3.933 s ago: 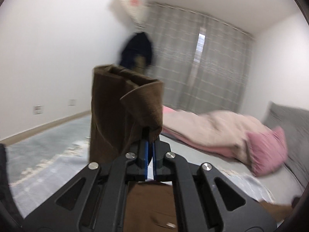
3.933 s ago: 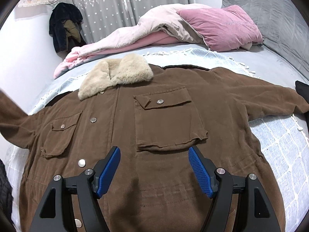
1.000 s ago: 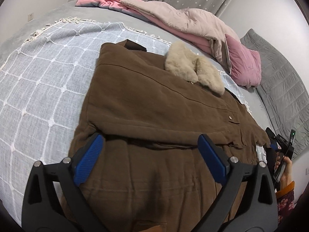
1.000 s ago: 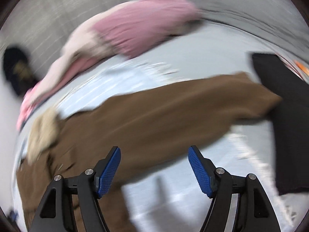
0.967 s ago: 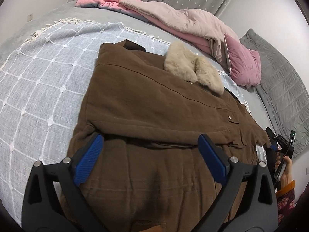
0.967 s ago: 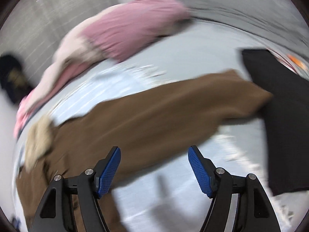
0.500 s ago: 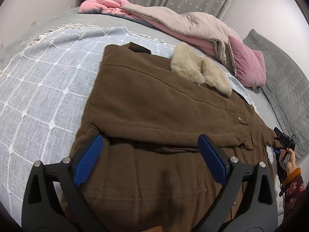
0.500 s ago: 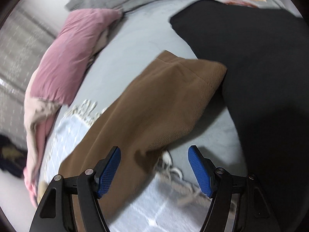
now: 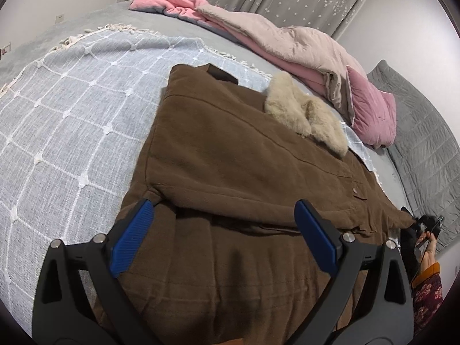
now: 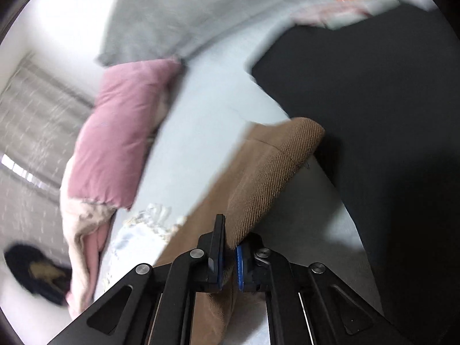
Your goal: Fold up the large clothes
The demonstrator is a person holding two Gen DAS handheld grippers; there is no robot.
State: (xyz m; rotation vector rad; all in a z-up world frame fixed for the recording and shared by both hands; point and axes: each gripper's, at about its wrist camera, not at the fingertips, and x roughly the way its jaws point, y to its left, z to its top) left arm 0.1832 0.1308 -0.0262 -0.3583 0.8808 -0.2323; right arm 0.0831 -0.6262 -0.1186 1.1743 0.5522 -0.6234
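We are mid-fold on the brown corduroy coat with a cream fur collar [image 9: 250, 178], spread across the frame's centre on the pale blue checked blanket [image 9: 72, 109]. Our right gripper [image 10: 229, 256] is clenched on the coat's sleeve cuff [image 10: 276, 172], lower centre of its view; our left gripper [image 9: 221, 238] hovers released over the hem. Next, we judge, we carry that sleeve across the body.

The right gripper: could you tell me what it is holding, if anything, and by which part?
The right gripper is shut on the brown coat's sleeve, pinching one edge a little back from the cuff. The left gripper is open and holds nothing.
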